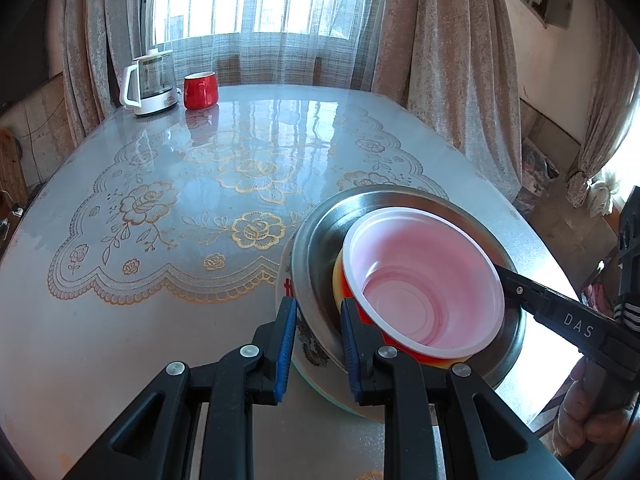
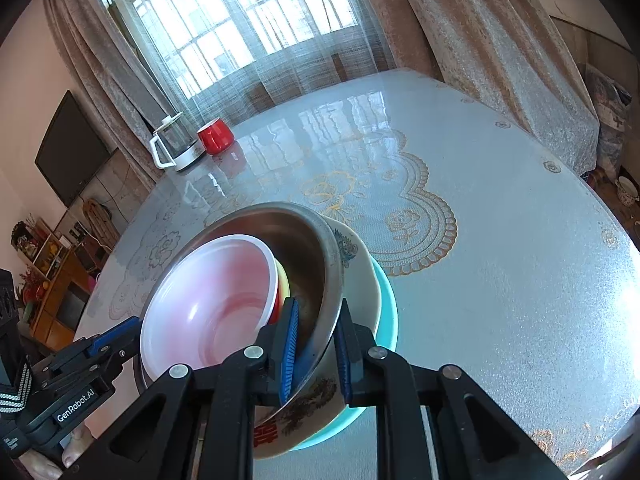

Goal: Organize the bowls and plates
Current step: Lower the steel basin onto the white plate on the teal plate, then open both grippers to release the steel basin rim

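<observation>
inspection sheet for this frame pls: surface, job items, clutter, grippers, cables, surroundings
Surface: glossy table with floral-print cover.
Job's things: nested stack: pink-white plastic bowl in steel bowl, on patterned ceramic bowl, teal plate beneath.
Clutter: kettle, red mug at far edge.
Grippers: left hand-held gripper and right hand-held gripper each clamp the stack's rim on opposite sides.
Cables: nothing seen.
Surroundings: window, curtains, wall TV, shelf.
</observation>
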The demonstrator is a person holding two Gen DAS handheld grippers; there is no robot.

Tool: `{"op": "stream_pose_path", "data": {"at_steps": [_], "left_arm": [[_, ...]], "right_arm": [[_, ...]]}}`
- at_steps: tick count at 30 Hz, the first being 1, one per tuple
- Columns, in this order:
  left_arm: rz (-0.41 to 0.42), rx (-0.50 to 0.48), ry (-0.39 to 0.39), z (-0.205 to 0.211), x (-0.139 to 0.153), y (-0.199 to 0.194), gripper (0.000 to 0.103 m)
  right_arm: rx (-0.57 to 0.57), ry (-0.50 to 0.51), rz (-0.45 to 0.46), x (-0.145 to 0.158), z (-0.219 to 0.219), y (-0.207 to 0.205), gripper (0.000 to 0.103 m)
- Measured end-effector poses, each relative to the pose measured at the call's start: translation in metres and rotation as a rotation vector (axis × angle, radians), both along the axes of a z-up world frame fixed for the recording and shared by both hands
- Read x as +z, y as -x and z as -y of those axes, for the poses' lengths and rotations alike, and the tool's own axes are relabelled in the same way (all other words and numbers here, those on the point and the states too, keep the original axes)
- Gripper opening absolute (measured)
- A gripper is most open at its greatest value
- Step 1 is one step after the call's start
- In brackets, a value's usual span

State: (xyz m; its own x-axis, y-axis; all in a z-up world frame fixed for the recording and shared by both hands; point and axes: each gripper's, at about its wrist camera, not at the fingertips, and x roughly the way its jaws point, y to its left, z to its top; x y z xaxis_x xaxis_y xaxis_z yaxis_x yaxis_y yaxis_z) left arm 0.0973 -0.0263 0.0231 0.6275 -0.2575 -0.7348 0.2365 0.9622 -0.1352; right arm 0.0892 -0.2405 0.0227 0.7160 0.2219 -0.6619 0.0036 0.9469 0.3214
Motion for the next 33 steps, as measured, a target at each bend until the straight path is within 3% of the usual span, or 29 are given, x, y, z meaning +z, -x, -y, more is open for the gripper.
{"op": "stream_pose_path", "data": {"at_steps": [20, 33], "left_arm": [[0.016, 0.016, -0.012, 0.001, -0.002, 0.002, 0.022], [0.024, 0.037, 0.023, -0.003, 0.001, 0.009, 0.023]], "right_arm": [[0.011, -0.007, -0.019, 0.000, 0.000, 0.000, 0.019], [0.042, -0.054, 0.030, 0.008, 0.008, 0.024, 0.028]]}}
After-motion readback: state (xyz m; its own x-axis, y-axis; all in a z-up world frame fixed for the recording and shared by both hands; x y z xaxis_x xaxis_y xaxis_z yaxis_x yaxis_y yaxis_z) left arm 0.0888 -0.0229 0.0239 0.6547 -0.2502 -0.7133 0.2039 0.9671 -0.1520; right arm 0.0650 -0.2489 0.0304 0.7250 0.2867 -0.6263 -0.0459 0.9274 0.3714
